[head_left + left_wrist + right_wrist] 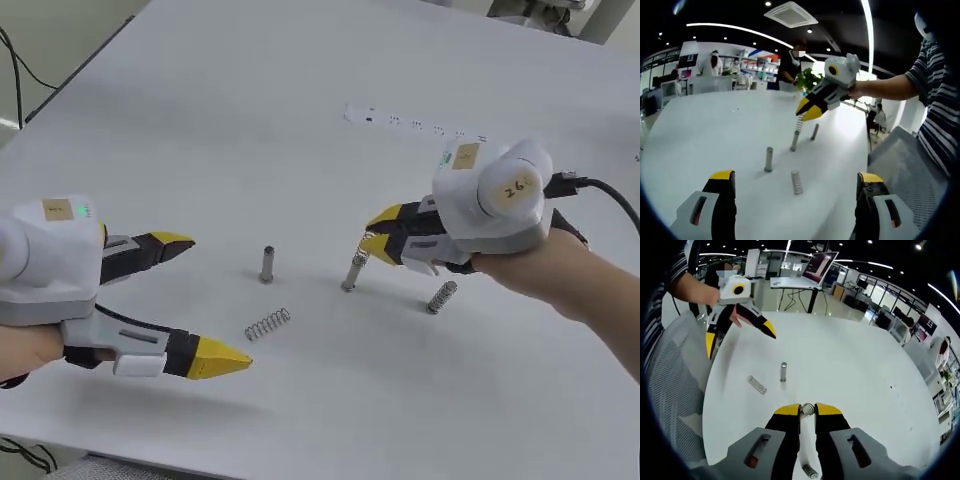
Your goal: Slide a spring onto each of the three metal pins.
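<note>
Table (300, 80) white. L gripper (212, 300) jaws spread wide, holding nothing. R gripper (372, 235) pinching spring (809, 407) atop tilted mid pin (350, 278). Left pin (267, 264) bare, w/ loose spring (267, 324) flat nearby. Right pin (441, 297) wears a spring.

A large open-plan office or tech lab: a white worktable (250, 120) with a power strip (415, 124), a black ceiling (840, 35) with an air-conditioning cassette (790, 14) and curved light strips (740, 29), far desks (790, 284) with an open laptop (820, 266), a potted plant (809, 80), and people (788, 67) standing.
</note>
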Demonstrator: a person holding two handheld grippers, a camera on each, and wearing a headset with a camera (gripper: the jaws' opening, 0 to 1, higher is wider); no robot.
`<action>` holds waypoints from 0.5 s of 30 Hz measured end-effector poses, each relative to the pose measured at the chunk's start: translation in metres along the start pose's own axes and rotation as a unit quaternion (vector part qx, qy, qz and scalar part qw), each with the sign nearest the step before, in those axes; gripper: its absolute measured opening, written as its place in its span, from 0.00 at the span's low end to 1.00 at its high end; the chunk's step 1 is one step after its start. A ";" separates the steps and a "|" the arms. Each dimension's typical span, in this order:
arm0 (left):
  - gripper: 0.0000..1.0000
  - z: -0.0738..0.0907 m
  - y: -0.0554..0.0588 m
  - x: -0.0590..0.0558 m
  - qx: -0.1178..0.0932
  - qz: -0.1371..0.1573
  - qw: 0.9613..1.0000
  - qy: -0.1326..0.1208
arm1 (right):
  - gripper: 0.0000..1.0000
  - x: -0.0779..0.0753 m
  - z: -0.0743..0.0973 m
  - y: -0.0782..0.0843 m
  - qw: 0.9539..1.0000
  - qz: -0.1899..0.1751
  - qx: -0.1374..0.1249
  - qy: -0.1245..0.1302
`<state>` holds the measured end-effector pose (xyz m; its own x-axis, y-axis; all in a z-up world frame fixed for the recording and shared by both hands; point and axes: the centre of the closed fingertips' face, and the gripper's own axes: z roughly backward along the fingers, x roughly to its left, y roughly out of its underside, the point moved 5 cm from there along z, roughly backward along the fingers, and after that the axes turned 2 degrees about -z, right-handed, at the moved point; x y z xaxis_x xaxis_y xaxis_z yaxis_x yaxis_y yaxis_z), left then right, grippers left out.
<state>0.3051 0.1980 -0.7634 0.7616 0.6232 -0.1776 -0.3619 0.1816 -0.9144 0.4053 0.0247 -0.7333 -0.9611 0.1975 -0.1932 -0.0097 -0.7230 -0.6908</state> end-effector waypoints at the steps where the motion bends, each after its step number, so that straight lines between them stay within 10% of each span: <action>1: 0.98 0.000 0.000 0.000 0.000 0.000 1.000 0.000 | 0.08 0.000 -0.001 0.000 1.000 0.000 0.001 0.000; 15: 0.98 0.001 0.003 -0.003 0.002 0.004 1.000 -0.001 | 0.08 0.007 -0.027 0.025 0.999 0.006 0.045 -0.013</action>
<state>0.3011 0.1978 -0.7657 0.7581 0.6258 -0.1836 -0.3696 0.1803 -0.9115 0.4058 0.0260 -0.7705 -0.9683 0.1715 -0.1818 -0.0214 -0.7816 -0.6235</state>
